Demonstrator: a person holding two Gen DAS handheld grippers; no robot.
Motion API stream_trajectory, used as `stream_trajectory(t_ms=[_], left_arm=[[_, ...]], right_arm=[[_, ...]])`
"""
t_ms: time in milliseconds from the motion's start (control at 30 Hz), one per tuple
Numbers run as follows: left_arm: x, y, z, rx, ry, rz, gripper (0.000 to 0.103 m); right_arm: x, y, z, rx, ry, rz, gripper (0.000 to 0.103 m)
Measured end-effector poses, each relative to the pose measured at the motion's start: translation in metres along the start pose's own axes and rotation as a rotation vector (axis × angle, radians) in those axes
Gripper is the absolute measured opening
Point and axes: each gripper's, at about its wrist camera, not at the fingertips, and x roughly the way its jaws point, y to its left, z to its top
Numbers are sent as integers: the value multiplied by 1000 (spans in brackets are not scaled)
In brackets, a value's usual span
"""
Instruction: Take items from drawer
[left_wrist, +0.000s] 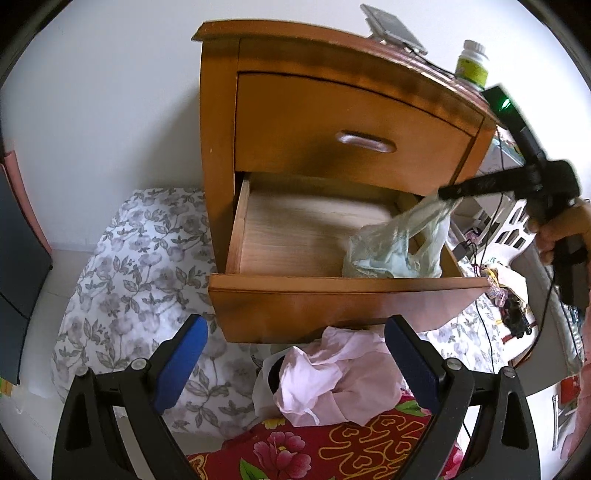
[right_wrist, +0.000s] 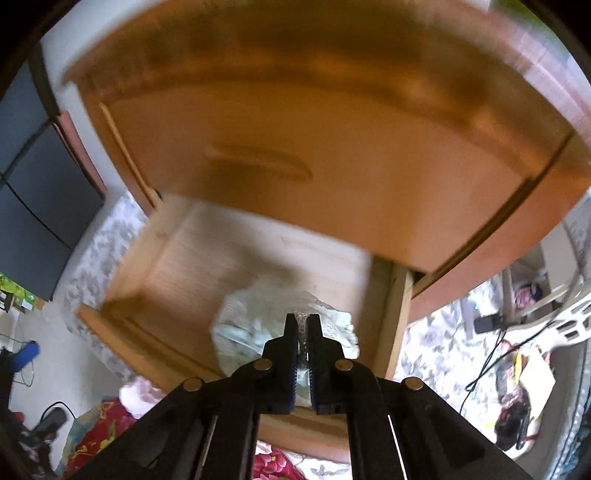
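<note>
Right tool (right_wrist: 303, 321) angled steeply down, clamped on plastic bag (right_wrist: 258, 328) over open drawer (right_wrist: 192, 258).

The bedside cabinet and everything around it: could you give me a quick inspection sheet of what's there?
Surface: wooden nightstand, upper drawer shut, lower drawer pulled open.
Job's things: thin plastic bag with pale contents, partly lifted from the drawer's right end.
Clutter: pink cloth, floral bedding, green bottle on top.
Grippers: left gripper open, empty; right gripper pinching the bag's top.
Cables: black cable on the right.
Surroundings: white wall.
</note>
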Motion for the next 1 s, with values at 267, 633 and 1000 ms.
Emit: stream_trajectory(t_ms=[267,633,1000], left_arm=[[-20,-7,-5,12,-32,-6,97],[-41,-14,-12,21,-61,-11,97],[-38,-8,-15,15,-48,3,97]], right_arm=[[-100,18,4,-44,-209,12,5],[-131,37,-15,-94,-241,20,5],[55,-1,-26,108,185,36,39]])
